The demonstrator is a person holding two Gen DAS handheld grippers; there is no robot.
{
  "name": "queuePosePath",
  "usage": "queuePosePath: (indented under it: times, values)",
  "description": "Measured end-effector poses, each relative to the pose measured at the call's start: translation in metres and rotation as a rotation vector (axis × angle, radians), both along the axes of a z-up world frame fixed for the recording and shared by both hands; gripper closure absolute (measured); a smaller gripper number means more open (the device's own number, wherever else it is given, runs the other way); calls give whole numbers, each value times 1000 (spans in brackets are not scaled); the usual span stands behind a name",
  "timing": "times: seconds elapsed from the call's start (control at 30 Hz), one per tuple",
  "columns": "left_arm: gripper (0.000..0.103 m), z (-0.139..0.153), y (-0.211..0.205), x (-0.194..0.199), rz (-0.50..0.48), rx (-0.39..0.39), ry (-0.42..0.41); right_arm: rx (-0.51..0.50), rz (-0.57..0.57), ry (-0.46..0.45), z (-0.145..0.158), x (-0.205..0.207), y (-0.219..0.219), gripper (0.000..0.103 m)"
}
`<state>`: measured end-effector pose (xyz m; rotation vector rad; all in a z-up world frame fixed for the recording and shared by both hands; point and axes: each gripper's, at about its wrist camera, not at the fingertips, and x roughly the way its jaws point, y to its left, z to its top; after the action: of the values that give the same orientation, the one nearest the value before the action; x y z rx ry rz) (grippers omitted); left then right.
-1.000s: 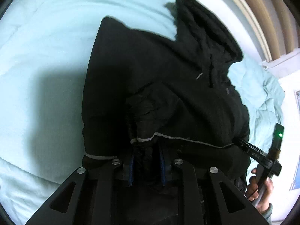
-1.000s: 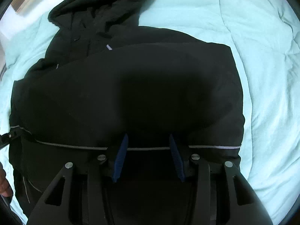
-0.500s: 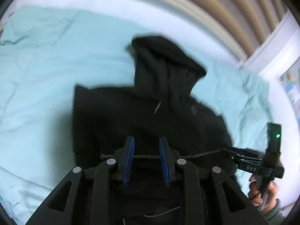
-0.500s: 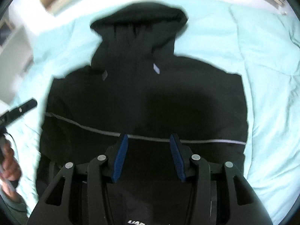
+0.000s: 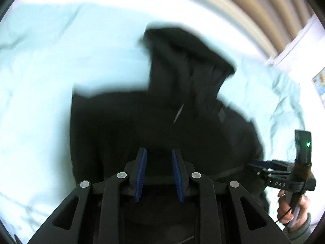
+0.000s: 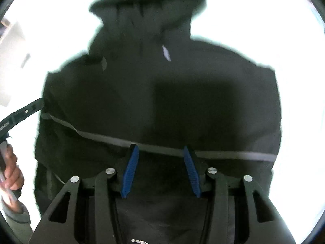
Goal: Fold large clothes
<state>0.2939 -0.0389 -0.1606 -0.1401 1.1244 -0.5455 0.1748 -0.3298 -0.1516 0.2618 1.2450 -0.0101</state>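
Observation:
A black hooded jacket [image 5: 162, 126] lies on a pale blue bedspread [image 5: 40, 93], hood pointing away. It also fills the right wrist view [image 6: 162, 101]. A grey hem line [image 6: 113, 140] runs across its folded lower part. My left gripper [image 5: 158, 154] is open above the jacket's near part, nothing between its blue pads. My right gripper [image 6: 160, 150] is open over the grey hem line, also empty. The right gripper also shows in the left wrist view [image 5: 264, 166] at the jacket's right edge. The left gripper's finger shows at the left in the right wrist view [image 6: 24, 109].
A wall with beige slats [image 5: 264, 16] stands beyond the bed. A rumpled part of the bedspread [image 5: 284, 101] lies at the right of the jacket. A white shelf or cupboard [image 6: 10, 46] stands at the far left. The person's hands hold both grippers.
My left gripper let go of the bunched jacket fabric and opened. Both grippers pulled back and rose, so the whole jacket and hood now show.

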Motion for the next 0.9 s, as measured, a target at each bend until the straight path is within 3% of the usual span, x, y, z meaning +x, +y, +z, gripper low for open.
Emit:
queuePosePath:
  times: [0.1, 0.27, 0.4, 0.7, 0.77, 0.8, 0.83, 0.9]
  values:
    - [76, 37, -10, 41, 21, -72, -74, 4, -28, -116, 40, 26, -17, 54]
    - [76, 39, -35, 120, 68, -114, -74, -8, -152, -262, 70, 96, -52, 54]
    - [76, 7, -56, 167, 85, -102, -38, -1, -239, -298, 58, 141, -82, 53]
    - [76, -53, -77, 206, 101, -66, 17, -10, -295, -224, -11, 205, -112, 53]
    - [76, -62, -83, 214, 135, -2, 3, 1, -309, -219, -18, 213, -116, 53]
    - [77, -65, -83, 219, 147, 4, 12, 6, -310, -219, -22, 217, -119, 59]
    - [88, -66, -82, 223, 156, -16, 12, 11, -311, -230, -22, 219, -120, 86]
    - [93, -62, -71, 225, 174, -109, 15, 29, -314, -290, -16, 216, -119, 93]
